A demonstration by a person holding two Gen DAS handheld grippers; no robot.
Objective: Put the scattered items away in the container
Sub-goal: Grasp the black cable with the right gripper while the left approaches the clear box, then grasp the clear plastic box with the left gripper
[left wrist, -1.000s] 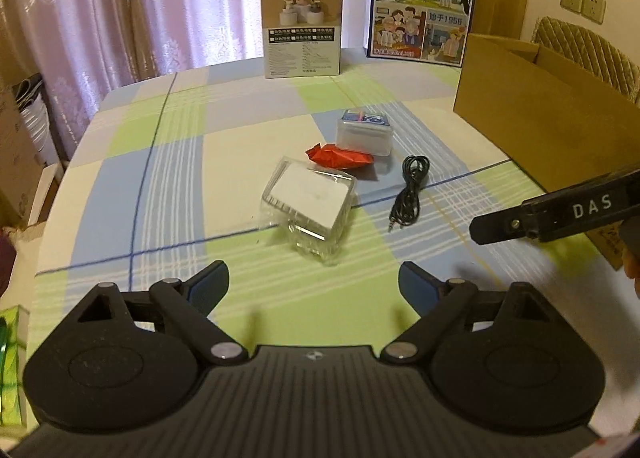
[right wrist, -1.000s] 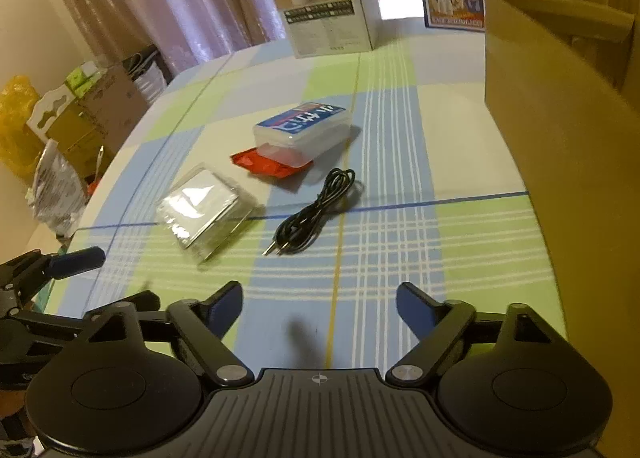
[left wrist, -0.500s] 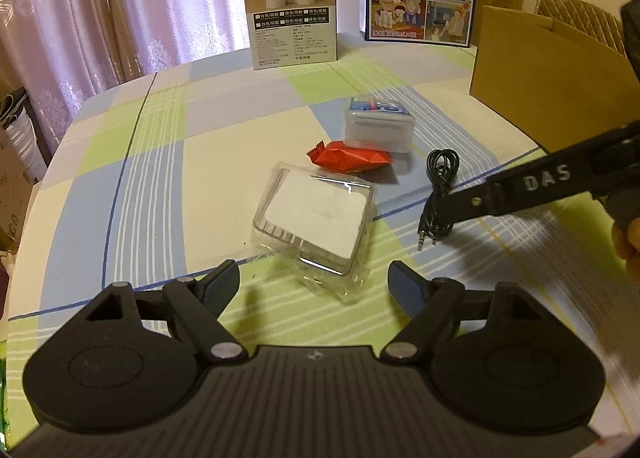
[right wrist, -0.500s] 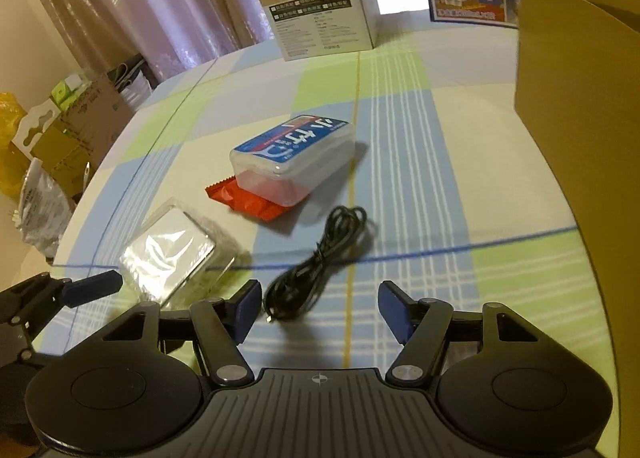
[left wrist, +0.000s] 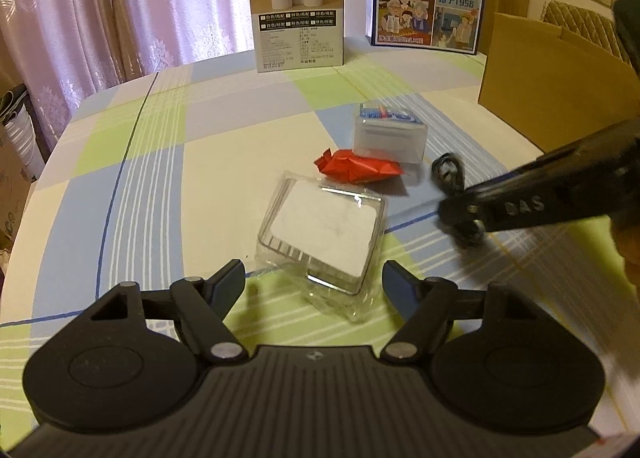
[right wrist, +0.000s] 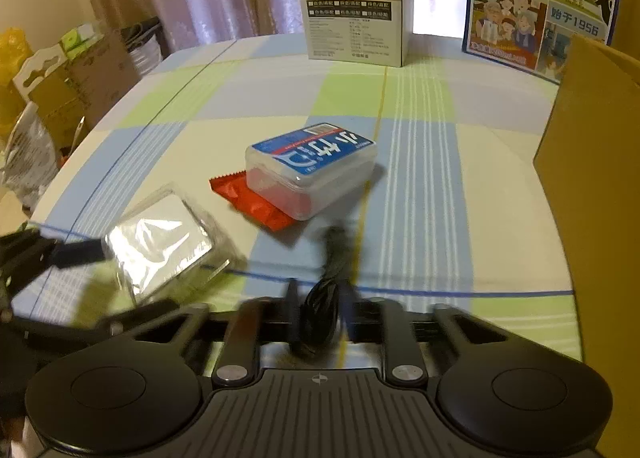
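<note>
Low in the frame's centre, the right gripper is clenched on the black cable. The left gripper is spread wide before the clear plastic box.

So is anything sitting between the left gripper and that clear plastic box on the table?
Nothing visible. The left gripper is open, with the clear plastic box directly ahead of its fingers on bare tablecloth.
</note>
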